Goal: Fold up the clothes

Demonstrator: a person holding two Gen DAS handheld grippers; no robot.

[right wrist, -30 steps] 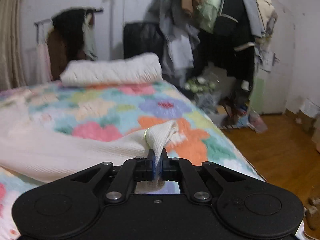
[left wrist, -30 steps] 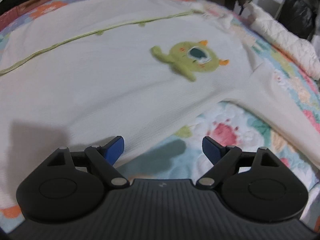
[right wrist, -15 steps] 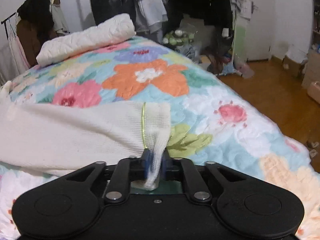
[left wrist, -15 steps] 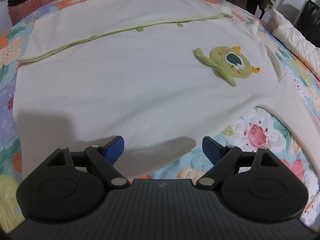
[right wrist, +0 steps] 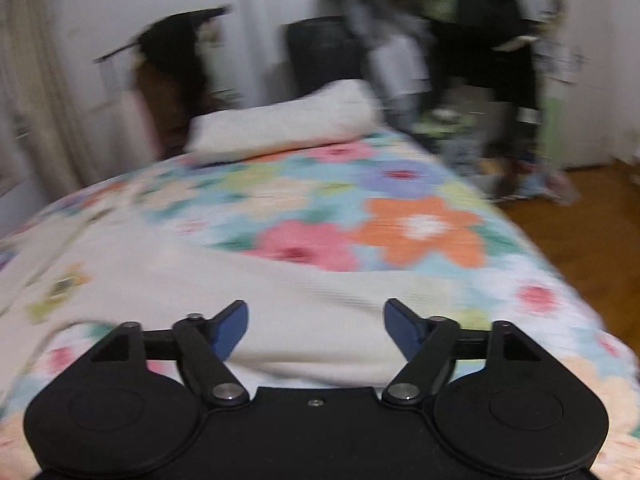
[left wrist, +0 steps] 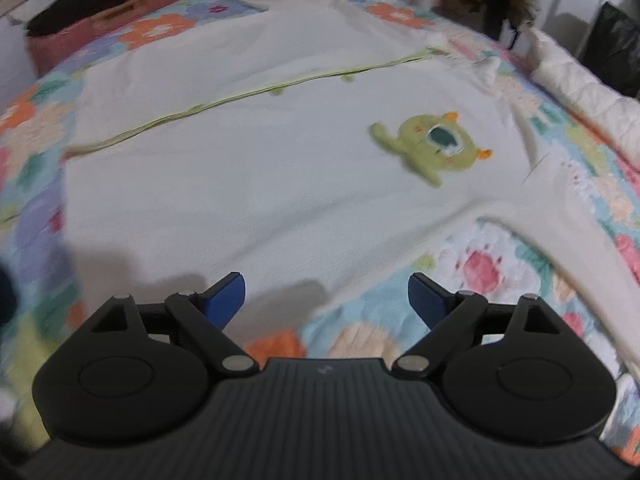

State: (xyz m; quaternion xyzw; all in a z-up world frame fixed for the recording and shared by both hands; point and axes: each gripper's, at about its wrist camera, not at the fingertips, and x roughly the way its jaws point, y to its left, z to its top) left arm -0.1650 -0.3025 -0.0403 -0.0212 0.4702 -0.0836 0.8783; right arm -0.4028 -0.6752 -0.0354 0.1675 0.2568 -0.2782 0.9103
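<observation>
A cream garment [left wrist: 248, 168] lies spread flat on the flowered bedspread [left wrist: 360, 332], with a green monster patch [left wrist: 432, 148] and a green-trimmed front edge [left wrist: 240, 96]. Its sleeve [left wrist: 560, 256] runs off to the right. My left gripper [left wrist: 326, 300] is open and empty, just above the garment's near hem. In the right wrist view the sleeve [right wrist: 320, 312] lies across the bed under my right gripper [right wrist: 316, 324], which is open and empty. This view is blurred.
A folded white quilt [right wrist: 280, 124] lies at the far edge of the bed, also in the left wrist view [left wrist: 584, 92]. Hanging clothes [right wrist: 460, 32] and wooden floor [right wrist: 592, 224] are to the right. A reddish box with dark cloth [left wrist: 100, 20] sits at the far left.
My right gripper has opened and let go of the sleeve cuff, which now lies on the bed. My left gripper stayed open and shifted slightly over the garment's hem.
</observation>
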